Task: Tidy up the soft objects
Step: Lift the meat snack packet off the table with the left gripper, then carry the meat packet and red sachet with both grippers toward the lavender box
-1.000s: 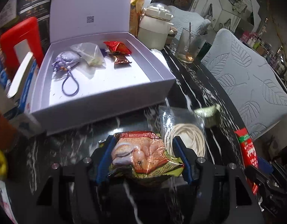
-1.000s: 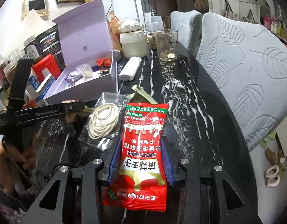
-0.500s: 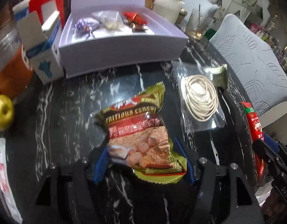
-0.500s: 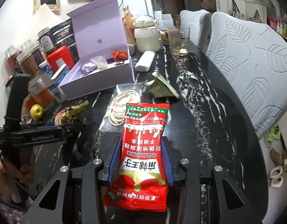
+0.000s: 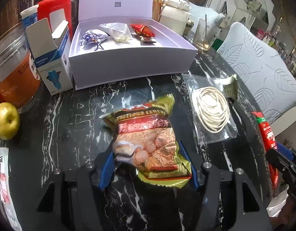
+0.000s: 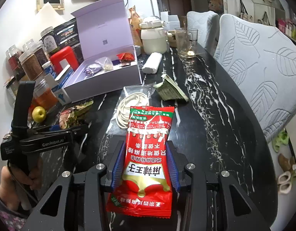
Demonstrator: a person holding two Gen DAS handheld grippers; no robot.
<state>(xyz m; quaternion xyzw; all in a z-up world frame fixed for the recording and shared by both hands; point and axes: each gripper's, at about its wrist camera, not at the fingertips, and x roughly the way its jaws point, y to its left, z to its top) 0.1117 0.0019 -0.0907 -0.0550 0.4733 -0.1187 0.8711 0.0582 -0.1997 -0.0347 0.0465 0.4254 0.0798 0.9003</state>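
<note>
Left gripper (image 5: 148,165) jaws, just closing, pinch my cereal packet (image 5: 146,142) low over the counter (image 5: 71,115); purple box (image 5: 132,61) at 12 o'clock. Right gripper (image 6: 145,165) clamps red snack packet (image 6: 148,150).

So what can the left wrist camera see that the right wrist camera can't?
Only the left wrist view shows the front of the cereal packet lying between the left gripper's fingers, whose jaws have just been closing.

Only the right wrist view shows the white roll, the spice jars and a person's hand.

Both show the lilac box, the green apple, the bagged cord coil and the red packet.
</note>
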